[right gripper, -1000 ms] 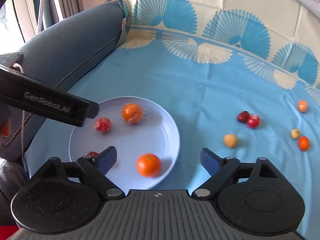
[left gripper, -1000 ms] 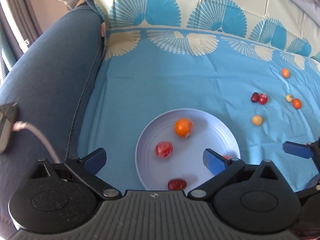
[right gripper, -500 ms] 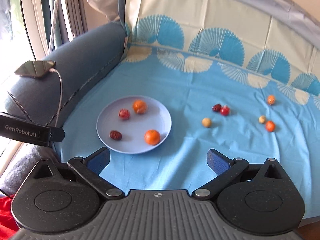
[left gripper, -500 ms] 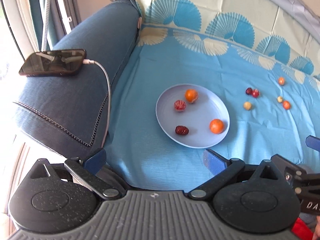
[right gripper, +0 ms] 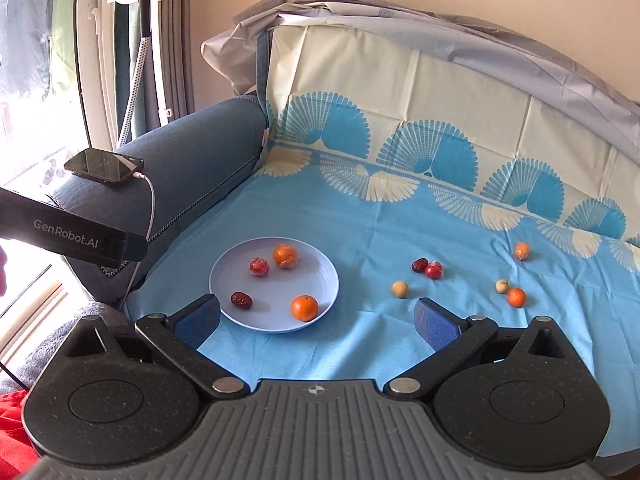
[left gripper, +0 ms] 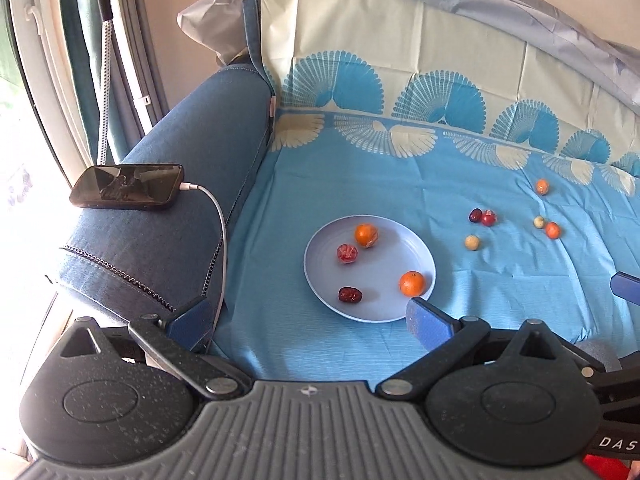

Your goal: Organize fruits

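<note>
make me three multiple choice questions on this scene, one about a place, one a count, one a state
1. Where does the phone lie?
A. on the sofa armrest
B. on the plate
C. on the blue cloth

2. How many fruits are on the plate?
A. two
B. four
C. six

3. How are the two hand-held grippers?
A. both open and empty
B. both shut on a fruit
C. left shut on the phone

Answers:
1. A: the phone rests on the armrest, with a white cable plugged in.
2. B: two orange fruits, one red fruit and one dark red fruit sit on the plate; six more lie on the cloth.
3. A: the left hand-held gripper and the right hand-held gripper each show their fingers spread wide with nothing between them.
</note>
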Tool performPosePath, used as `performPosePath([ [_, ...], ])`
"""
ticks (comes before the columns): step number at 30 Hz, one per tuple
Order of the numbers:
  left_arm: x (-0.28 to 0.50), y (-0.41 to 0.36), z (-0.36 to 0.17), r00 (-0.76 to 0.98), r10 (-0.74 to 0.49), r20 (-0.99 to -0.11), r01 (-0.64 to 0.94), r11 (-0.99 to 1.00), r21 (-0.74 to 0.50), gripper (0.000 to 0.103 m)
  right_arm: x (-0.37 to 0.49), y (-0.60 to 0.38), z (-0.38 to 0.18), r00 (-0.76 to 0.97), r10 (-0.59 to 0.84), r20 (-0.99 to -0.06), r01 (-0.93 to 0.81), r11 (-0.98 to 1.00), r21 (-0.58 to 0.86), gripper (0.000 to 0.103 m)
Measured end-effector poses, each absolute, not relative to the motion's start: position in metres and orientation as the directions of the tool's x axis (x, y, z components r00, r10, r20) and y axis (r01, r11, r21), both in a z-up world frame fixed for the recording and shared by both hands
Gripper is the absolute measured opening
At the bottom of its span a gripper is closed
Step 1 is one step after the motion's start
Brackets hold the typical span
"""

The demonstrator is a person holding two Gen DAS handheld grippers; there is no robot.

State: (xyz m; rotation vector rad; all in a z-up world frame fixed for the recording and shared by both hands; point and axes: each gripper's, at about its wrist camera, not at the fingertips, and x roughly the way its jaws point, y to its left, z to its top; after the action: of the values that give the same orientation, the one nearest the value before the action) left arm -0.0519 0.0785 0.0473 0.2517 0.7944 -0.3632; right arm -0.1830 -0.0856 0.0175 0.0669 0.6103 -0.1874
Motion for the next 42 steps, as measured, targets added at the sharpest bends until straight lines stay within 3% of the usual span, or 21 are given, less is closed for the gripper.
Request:
performPosePath([
  [14, -0.063, 0.08, 0.058, 0.666, -0.235, -0.708, 0.415, 0.905, 0.09, 0.103, -0.198, -0.081, 0.023, 0.82, -0.169, -0.547, 0.202, 0.979, 0.0, 0.102],
  [42, -0.05, 0.081, 0.048, 0.639, -0.233, -0.733, 0.412, 0.909, 0.07, 0.103, -0.187, -0.083, 0.015, 0.795, -0.163, -0.584, 0.201, 0.98, 0.0, 0.102],
])
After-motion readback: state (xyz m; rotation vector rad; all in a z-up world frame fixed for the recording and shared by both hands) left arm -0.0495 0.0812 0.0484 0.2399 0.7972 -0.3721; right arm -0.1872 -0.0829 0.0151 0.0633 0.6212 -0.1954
